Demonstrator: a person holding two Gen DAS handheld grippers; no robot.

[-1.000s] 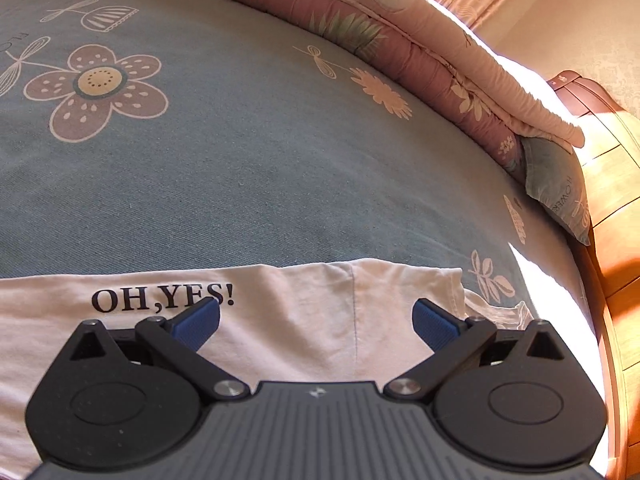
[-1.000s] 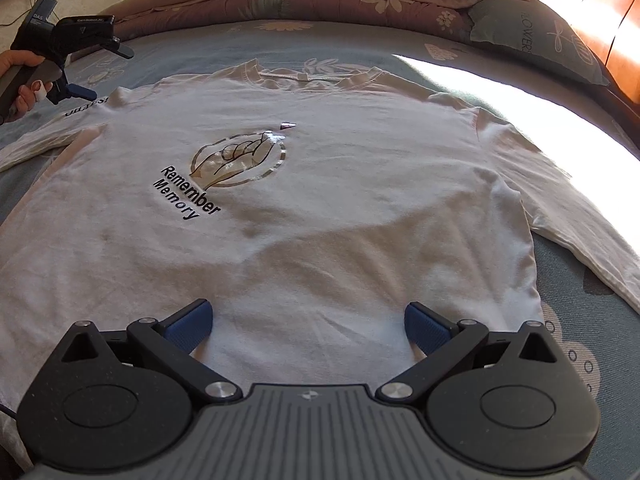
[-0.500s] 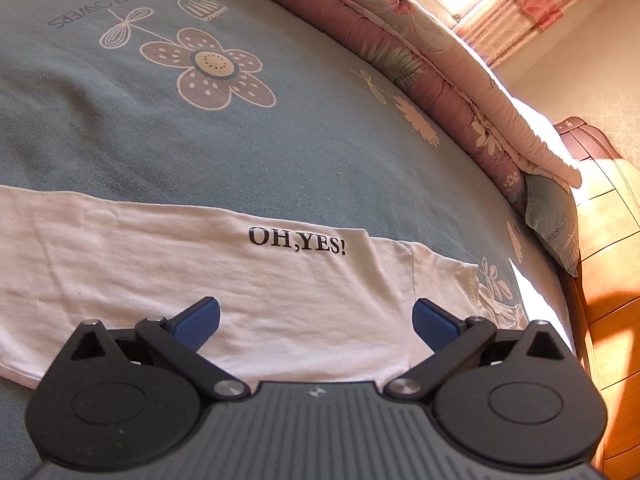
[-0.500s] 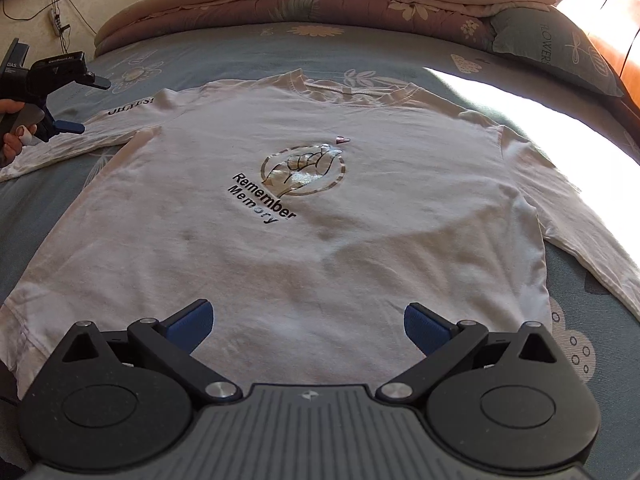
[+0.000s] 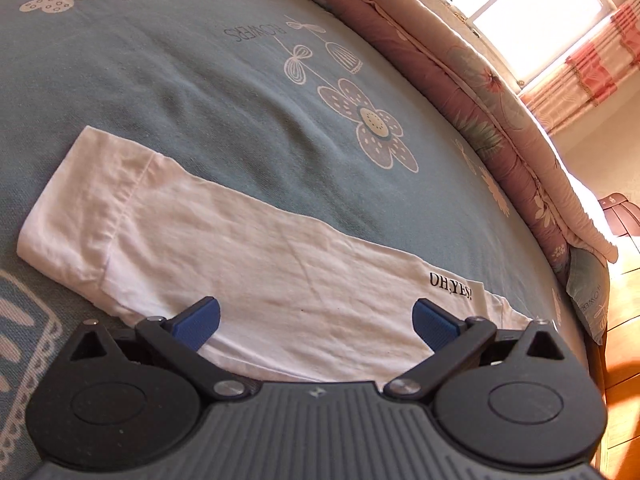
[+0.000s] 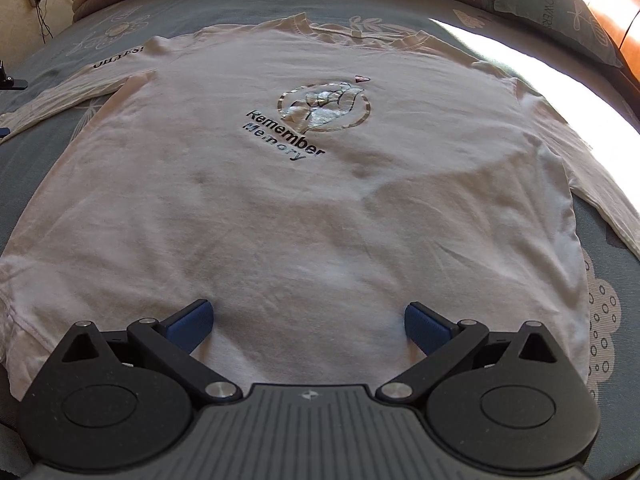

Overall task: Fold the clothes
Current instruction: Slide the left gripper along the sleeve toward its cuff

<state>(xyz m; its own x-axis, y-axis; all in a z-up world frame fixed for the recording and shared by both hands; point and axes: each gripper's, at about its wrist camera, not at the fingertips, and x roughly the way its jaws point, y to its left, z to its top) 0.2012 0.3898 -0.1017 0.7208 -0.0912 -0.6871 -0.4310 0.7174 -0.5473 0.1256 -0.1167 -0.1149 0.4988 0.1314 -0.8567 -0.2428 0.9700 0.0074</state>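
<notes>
Left wrist view: my left hand-held gripper (image 5: 316, 318) hangs wide open, empty, over the white shirt's sleeve (image 5: 248, 248). My right hand-held gripper (image 6: 308, 322), equally spread and empty, hovers over the shirt (image 6: 304, 208) lying flat on the bed (image 5: 180, 72).

Black two-finger left gripper (image 5: 316, 318), right gripper (image 6: 307, 322) being shown: blue fingertip pads (image 5: 198, 320), silver pivot screws (image 5: 229, 387), ribbed grey housing (image 6: 308, 432).
</notes>
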